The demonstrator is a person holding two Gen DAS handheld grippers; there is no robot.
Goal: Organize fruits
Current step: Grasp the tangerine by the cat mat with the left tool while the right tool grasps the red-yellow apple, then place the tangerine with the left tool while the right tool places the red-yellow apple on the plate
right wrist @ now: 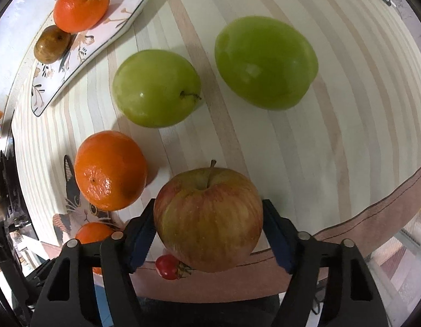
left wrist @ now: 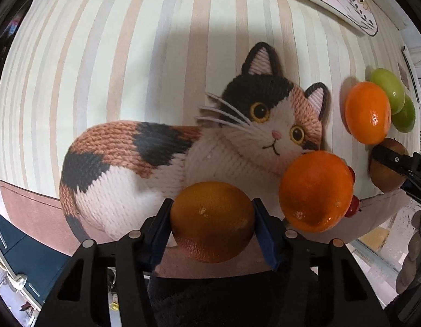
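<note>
- My left gripper (left wrist: 211, 222) points down at the bench (left wrist: 101, 54), which wears a striped cloth with a knitted-look cat (left wrist: 183, 150) printed on it.
- A dull orange (left wrist: 212, 220) sits squarely between my left fingers (left wrist: 161, 234); both blue pads lie against its sides, so I am grasping it.
- That orange lies over the cat's belly, near the front edge of the cloth.
- Just to its right lies a brighter orange (left wrist: 316, 190), apart from my fingers, with a small red fruit (left wrist: 351, 209) peeping out behind it.
- Further right in the left view are a third orange (left wrist: 367, 111) and two green apples (left wrist: 387, 90) behind it.
- My right gripper (right wrist: 209, 224) also points down, with a red-streaked apple (right wrist: 207, 218) between its fingers (right wrist: 142, 234), stem towards the far side.
- The left pad touches the apple's side; the right pad is at its edge, and I cannot tell whether it presses, so the grip looks made but not certain.
- The apple sits at the pink border of the cloth, a red berry (right wrist: 168, 267) just below it.
- Beyond it lie a green apple with its stem showing (right wrist: 156, 88) and a larger green apple (right wrist: 265, 62), well apart from my fingers.
- A flowered plate (right wrist: 123, 21) at the far left carries a stemmed orange (right wrist: 81, 5) and a small brown fruit (right wrist: 52, 44).
</note>
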